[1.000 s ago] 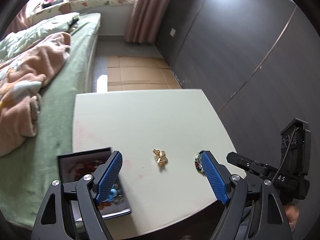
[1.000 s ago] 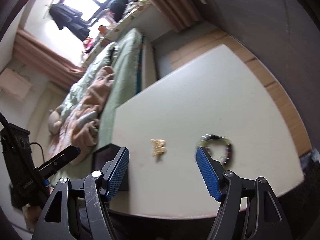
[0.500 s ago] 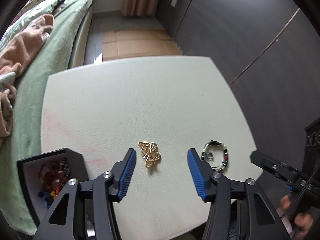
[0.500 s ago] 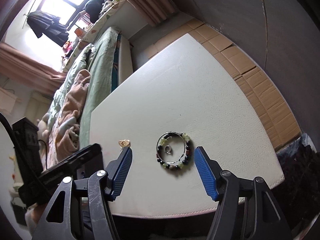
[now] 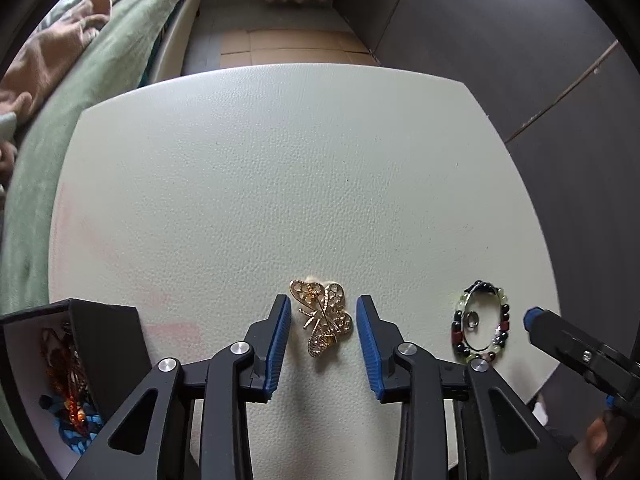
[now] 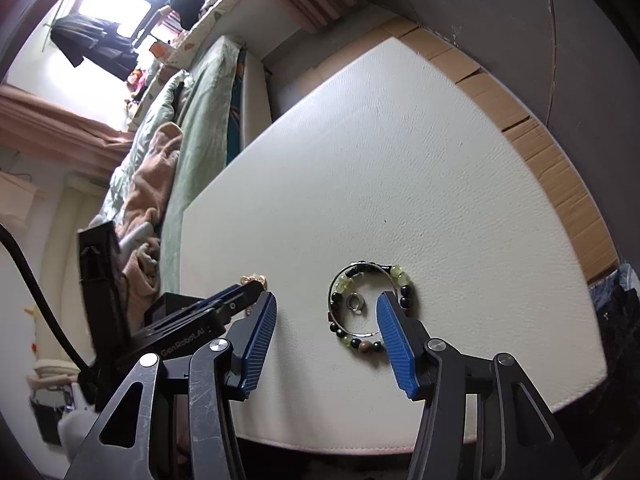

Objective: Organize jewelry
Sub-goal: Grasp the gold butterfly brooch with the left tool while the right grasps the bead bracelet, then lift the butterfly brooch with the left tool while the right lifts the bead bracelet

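On the cream leather-textured counter (image 5: 280, 180), the left gripper (image 5: 323, 334) should centre its narrow, closing jaws around the gold butterfly brooch (image 5: 322, 322); the right gripper's (image 6: 326, 332) half-wide jaws are closing too, over the beaded bracelet (image 6: 370, 306).

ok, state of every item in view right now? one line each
left tool: closing around brooch, pads not touching yet
right tool: closing, unclear whether touching bracelet
butterfly brooch: flat on table
bead bracelet: flat on table
small ring: inside bracelet loop
jewelry box: open, holds jewelry
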